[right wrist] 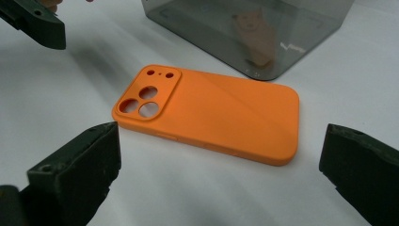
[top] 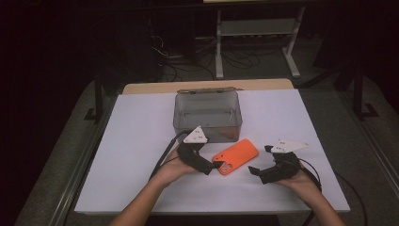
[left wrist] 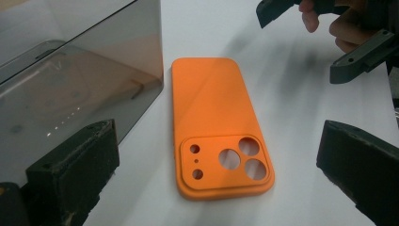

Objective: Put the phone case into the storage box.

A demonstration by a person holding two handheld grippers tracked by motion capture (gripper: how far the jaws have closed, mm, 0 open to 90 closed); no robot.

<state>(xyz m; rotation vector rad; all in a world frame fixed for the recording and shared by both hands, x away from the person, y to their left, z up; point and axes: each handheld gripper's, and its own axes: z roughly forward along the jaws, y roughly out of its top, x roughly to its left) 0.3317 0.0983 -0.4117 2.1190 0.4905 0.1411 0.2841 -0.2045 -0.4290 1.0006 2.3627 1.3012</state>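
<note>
Orange phone case [top: 235,156] flat, back up, on the white counter [top: 141,141], just in front of the smoky translucent box [top: 208,115], between left claw [top: 214,168] and right claw [top: 254,171]. Both claws spread wide, gripping nothing. From above, a plain slab; seen from the left claw [left wrist: 216,165], matte silicone, rounded corners, raised camera block with round cut-outs. Seen from the right claw [right wrist: 219,165], a slim side edge.

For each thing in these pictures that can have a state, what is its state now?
orange phone case: lying flat on the table, camera cutouts up, nothing gripping it.
grey transparent box: open at the top, upright, nothing visible inside it.
left gripper: open, fingers either side of the case's camera end, not touching.
right gripper: open, fingers apart in front of the case.
table: covered by a white sheet.
</note>
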